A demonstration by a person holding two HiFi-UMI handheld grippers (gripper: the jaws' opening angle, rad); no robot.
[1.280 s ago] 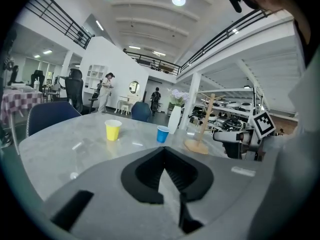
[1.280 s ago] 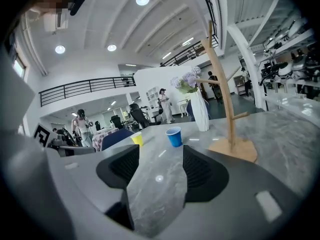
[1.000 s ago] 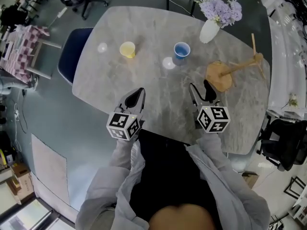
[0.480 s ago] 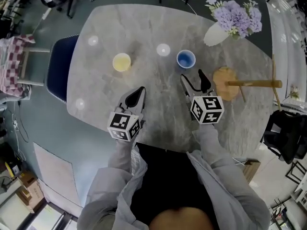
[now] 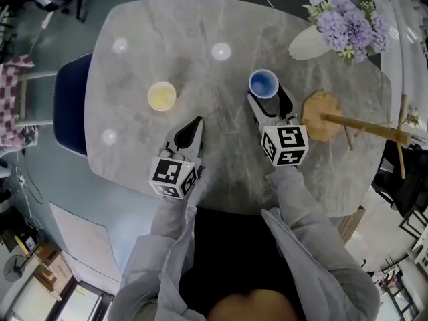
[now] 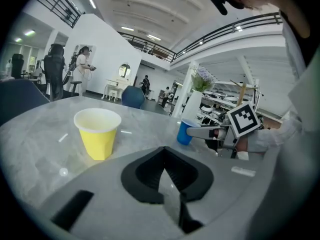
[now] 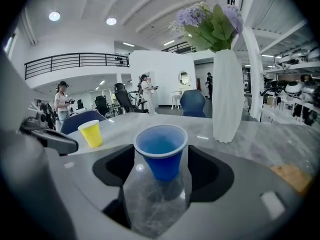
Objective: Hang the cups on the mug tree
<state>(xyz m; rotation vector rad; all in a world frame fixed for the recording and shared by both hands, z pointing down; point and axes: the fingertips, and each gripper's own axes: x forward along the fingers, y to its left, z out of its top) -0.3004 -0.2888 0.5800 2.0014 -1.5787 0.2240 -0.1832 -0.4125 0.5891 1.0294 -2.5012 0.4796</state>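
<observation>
A blue paper cup (image 5: 263, 83) stands upright on the marble table (image 5: 194, 25). My right gripper (image 5: 267, 103) is open, its jaws have just been opening, and they reach along both sides of the blue cup (image 7: 161, 154) with gaps showing, not pressing it. A yellow paper cup (image 5: 161, 96) stands to the left. My left gripper (image 5: 194, 123) is shut and empty, a short way right of and nearer than the yellow cup (image 6: 98, 133). The wooden mug tree (image 5: 321, 116) stands right of the right gripper.
A white vase with purple flowers (image 5: 314, 41) stands at the table's far right, behind the blue cup. A blue chair (image 5: 67, 112) sits off the table's left edge. The near table edge runs just behind both grippers.
Both grippers have moved forward over the table towards the cups. The right jaws have spread and now flank the blue cup. The left gripper stays shut.
</observation>
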